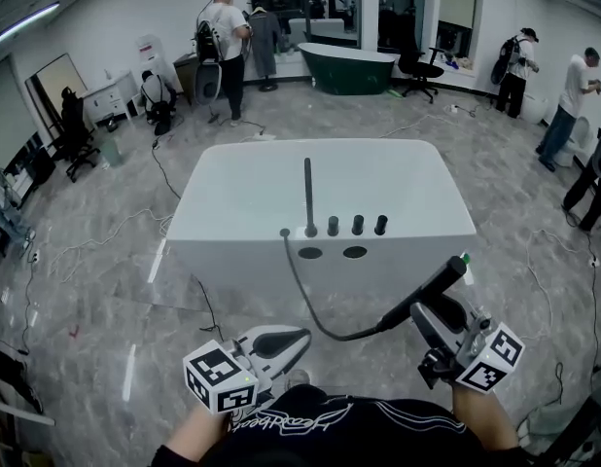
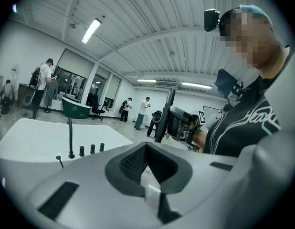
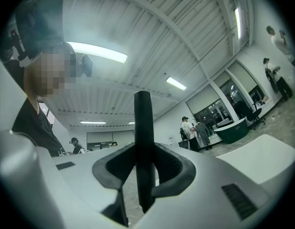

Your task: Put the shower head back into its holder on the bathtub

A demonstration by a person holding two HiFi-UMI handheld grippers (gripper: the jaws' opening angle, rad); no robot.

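Observation:
A white bathtub stands in front of me, with a tall black spout, three black knobs and two dark oval openings on its near edge. A black hose runs from the tub's edge down to the black shower head. My right gripper is shut on the shower head's handle, holding it tilted up, short of the tub. My left gripper is shut and empty, low near my body. The left gripper view also shows the tub.
Several people stand along the back and right of the room. A dark green bathtub and an office chair stand at the back. Cables trail over the grey floor around the tub.

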